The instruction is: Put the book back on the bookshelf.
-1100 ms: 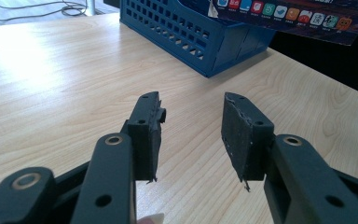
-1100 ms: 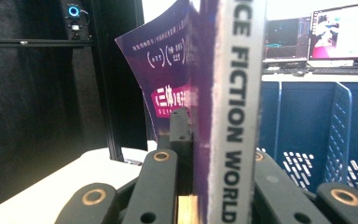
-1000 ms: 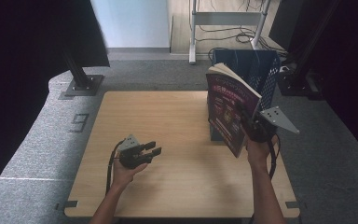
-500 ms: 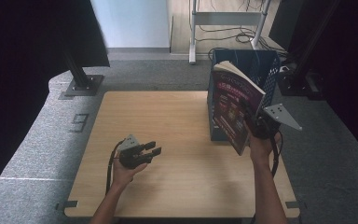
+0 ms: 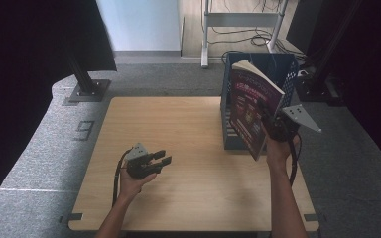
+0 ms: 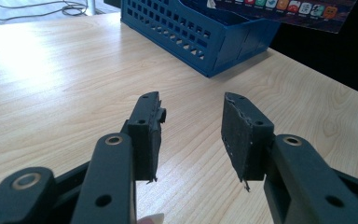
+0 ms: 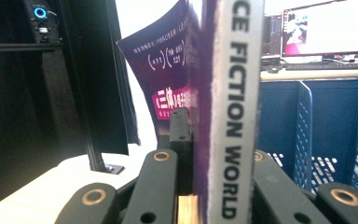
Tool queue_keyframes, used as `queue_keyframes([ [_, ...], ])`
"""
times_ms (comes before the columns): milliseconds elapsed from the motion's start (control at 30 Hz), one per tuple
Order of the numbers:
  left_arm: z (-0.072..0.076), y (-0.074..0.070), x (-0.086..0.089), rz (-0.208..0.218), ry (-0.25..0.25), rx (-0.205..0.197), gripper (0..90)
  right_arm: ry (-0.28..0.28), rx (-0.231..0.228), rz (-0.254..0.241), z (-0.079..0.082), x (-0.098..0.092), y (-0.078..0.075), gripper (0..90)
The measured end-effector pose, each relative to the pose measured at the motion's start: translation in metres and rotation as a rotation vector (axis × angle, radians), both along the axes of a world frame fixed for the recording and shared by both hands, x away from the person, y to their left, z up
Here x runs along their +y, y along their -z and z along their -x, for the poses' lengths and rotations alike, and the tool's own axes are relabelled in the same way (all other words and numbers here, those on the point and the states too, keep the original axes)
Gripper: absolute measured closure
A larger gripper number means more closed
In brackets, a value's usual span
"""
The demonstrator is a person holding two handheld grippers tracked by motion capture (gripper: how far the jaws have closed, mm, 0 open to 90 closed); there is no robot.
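At about seven o'clock on the wooden table [image 5: 193, 148], seen from the high view, your left gripper [image 5: 155, 162] rests low over the tabletop in your left hand [image 5: 131, 183], with its cable looping back toward your forearm. Its jaws stand spread with nothing between them, and they point toward three o'clock. In the left gripper view the two black pads [image 6: 150, 135] face each other across bare wood grain, and beyond them, toward twelve o'clock, lies the corner of the blue perforated file box [image 6: 200, 32].

Moving right across the table, that blue file box [image 5: 283, 67] stands upright at about two o'clock, close to the table's right edge, its open compartments facing up.

At about three o'clock your right gripper [image 5: 273, 126] holds a magazine [image 5: 250, 106], its jaws pinching the lower part near the spine. The magazine is lifted clear of the table and tilted, its purple cover turned toward the table's middle, and it hangs just in front of the file box, partly covering it from above. The grey three-cornered plate [image 5: 300, 118] on that gripper points away toward four o'clock. In the right gripper view the magazine's white spine [image 7: 233, 107] rises straight up between the jaws, showing the printed words "FICTION WORLD", with the blue dividers of the box behind it on the right.
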State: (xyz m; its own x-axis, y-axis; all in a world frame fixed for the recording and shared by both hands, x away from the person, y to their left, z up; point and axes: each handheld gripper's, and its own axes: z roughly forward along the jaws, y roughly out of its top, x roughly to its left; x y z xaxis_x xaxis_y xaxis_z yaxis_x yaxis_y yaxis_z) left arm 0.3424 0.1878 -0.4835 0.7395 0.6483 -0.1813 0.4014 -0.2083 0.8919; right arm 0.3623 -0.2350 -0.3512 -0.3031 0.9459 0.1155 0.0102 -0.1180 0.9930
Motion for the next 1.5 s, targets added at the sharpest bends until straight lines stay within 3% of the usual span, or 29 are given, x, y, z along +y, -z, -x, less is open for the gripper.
queue_keyframes([
  [300, -0.001, 0.002, 0.0, 0.001, 0.004, 0.007, 57.6, 0.028, 0.019, -0.007, -0.016, -0.002, 0.004, 81.8],
  [467, -0.002, 0.002, 0.001, 0.008, 0.0, 0.008, 57.7, 0.022, 0.006, -0.016, -0.024, -0.004, 0.003, 81.8],
  [700, -0.001, 0.002, 0.001, 0.008, 0.008, 0.012, 58.0, 0.051, 0.008, 0.008, -0.036, -0.002, 0.0, 81.8],
  [1500, -0.002, 0.004, 0.003, 0.012, 0.005, 0.017, 58.4, 0.091, 0.029, 0.016, -0.071, 0.009, 0.002, 81.8],
])
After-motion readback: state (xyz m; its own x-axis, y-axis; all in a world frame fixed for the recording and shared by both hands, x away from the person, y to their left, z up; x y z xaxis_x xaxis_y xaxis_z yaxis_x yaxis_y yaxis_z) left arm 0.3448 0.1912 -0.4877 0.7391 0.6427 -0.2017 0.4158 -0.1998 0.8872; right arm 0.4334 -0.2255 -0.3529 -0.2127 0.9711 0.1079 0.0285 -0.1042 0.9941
